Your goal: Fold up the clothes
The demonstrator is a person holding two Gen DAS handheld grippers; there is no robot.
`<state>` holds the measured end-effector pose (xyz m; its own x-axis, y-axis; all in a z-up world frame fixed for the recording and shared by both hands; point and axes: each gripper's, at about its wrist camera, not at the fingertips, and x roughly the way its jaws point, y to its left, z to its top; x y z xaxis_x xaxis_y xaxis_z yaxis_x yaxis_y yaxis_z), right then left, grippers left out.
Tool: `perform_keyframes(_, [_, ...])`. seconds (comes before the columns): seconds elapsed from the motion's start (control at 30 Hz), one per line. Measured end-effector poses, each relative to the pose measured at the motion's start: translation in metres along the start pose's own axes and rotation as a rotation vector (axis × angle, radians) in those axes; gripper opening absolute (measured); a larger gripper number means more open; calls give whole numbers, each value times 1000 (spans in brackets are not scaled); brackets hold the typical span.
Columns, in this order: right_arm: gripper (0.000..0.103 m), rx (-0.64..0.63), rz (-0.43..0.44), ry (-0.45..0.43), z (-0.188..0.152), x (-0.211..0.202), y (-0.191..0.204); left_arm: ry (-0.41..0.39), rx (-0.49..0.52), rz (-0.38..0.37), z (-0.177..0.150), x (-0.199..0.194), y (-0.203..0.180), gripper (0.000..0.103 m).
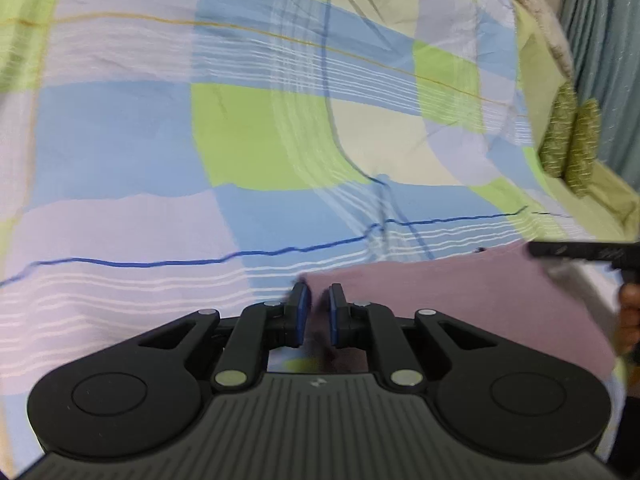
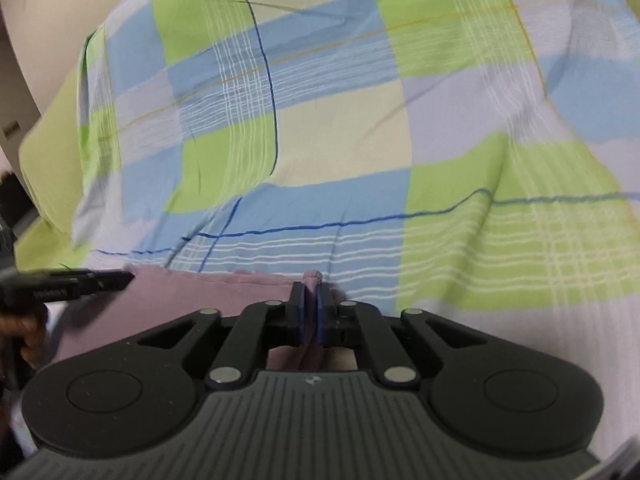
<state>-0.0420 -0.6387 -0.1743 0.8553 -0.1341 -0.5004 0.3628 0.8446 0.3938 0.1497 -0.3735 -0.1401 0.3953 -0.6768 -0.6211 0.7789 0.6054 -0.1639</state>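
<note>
A bed fills both views, spread with a checked sheet (image 1: 248, 140) of green, blue, lilac and cream squares crossed by thin white stripes and a dark blue line; the cloth is soft and creased. Only the left wrist view shows the far right side: a pale green pillow (image 1: 536, 60), two knobbly olive cushions (image 1: 568, 136) standing side by side, and a teal curtain (image 1: 608, 60) behind them. The right wrist view instead shows a cream wall (image 2: 52, 20) at far left.

The mauve garment (image 1: 460, 304), smooth and flat, lies at the near edge of the bed, stretched between the two claws. The left claw (image 1: 319, 312) is nearly closed, its blue pads pinching the garment's left corner, with a small gap showing. The right claw (image 2: 311, 312) is closed tight on a bunched fold of the same cloth. Each view catches the other claw as a black bar at its edge, with a hand (image 1: 630, 316) gripping below it.
</note>
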Motion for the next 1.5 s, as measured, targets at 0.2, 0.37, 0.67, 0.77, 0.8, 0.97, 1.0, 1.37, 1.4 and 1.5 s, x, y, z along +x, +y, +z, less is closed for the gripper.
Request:
perform_keyframes(0.2, [28, -51, -30, -56, -8, -59, 12, -32, 184, 59, -23, -61, -25, 23])
perform_keyframes(0.37, [28, -235, -57, 0, -58, -106, 55, -78, 493, 61, -66, -107, -80, 36])
perform_keyframes(0.67, [29, -839, -178, 106, -131, -118, 148, -58, 1270, 214, -150, -88, -156, 41])
perform_keyframes(0.77, [29, -1006, -238, 99, -142, -107, 170, -54, 1249, 202, -144, -81, -160, 41])
perform_keyframes(0.8, [29, -1024, -245, 99, -143, -105, 171, -54, 1255, 211, -142, -77, -161, 42])
perform_keyframes(0.97, [29, -1216, -292, 98, -150, -73, 193, -49, 1275, 219, -141, -58, -167, 38])
perform_keyframes(1.0, [29, -1259, -287, 98, -150, -63, 201, -44, 1266, 214, -140, -55, -167, 34])
perform_keyframes(1.37, [11, -1373, -294, 142, -150, -55, 185, 1, 1180, 243, -139, -57, -140, 10])
perform_keyframes(1.4, [11, -1369, -308, 149, -151, -58, 180, 4, 1179, 247, -139, -58, -138, 10])
perform_keyframes(1.5, [11, -1356, -337, 161, -152, -65, 168, 13, 1171, 248, -139, -59, -135, 7])
